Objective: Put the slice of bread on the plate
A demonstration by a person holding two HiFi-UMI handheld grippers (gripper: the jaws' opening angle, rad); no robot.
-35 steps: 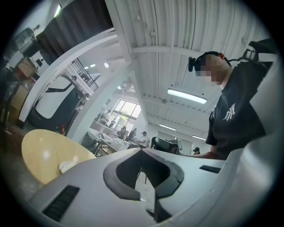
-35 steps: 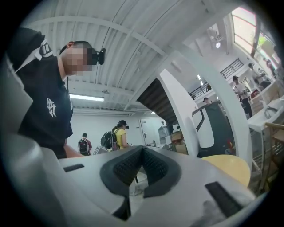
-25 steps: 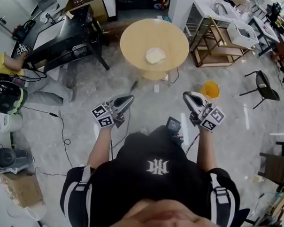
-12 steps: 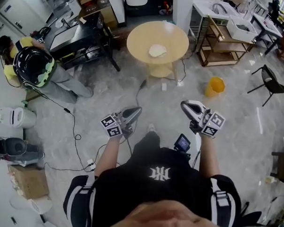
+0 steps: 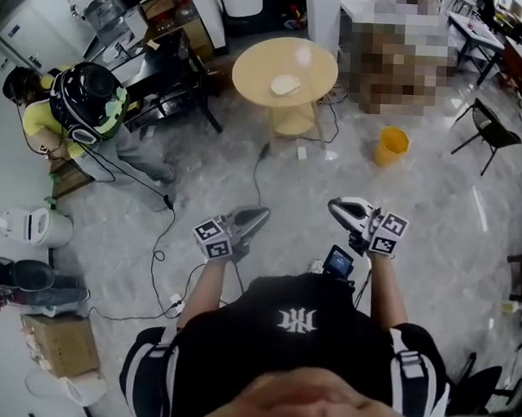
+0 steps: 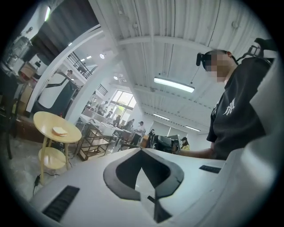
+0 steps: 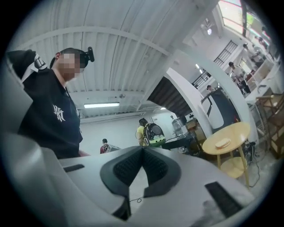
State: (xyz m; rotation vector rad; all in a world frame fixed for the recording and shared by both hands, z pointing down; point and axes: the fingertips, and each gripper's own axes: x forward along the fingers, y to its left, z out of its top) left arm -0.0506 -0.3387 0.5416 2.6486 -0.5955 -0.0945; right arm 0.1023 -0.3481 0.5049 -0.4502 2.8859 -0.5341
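A round light-wood table (image 5: 315, 63) stands far ahead on the grey floor. On it lies a pale flat slice of bread (image 5: 285, 84); I cannot make out a separate plate under it. My left gripper (image 5: 261, 215) and right gripper (image 5: 335, 206) are held level at waist height, far short of the table. Both are shut with nothing between the fingers. The left gripper view has the table (image 6: 44, 122) and the bread (image 6: 59, 131) small at the left, past the shut left gripper (image 6: 142, 151). The right gripper view has the table (image 7: 235, 133) and the bread (image 7: 222, 142) at the right, beyond the shut right gripper (image 7: 143, 149).
A person in yellow with a helmet (image 5: 80, 109) sits at the left beside a black desk (image 5: 164, 65). Cables (image 5: 160, 238) trail over the floor ahead of me. A yellow bin (image 5: 390, 145) and a black chair (image 5: 489, 131) stand at the right, a cardboard box (image 5: 61, 346) at lower left.
The table and bread now look smaller and farther off than a second ago. Both grippers stay shut, held side by side. The seated person has come further into view at the left.
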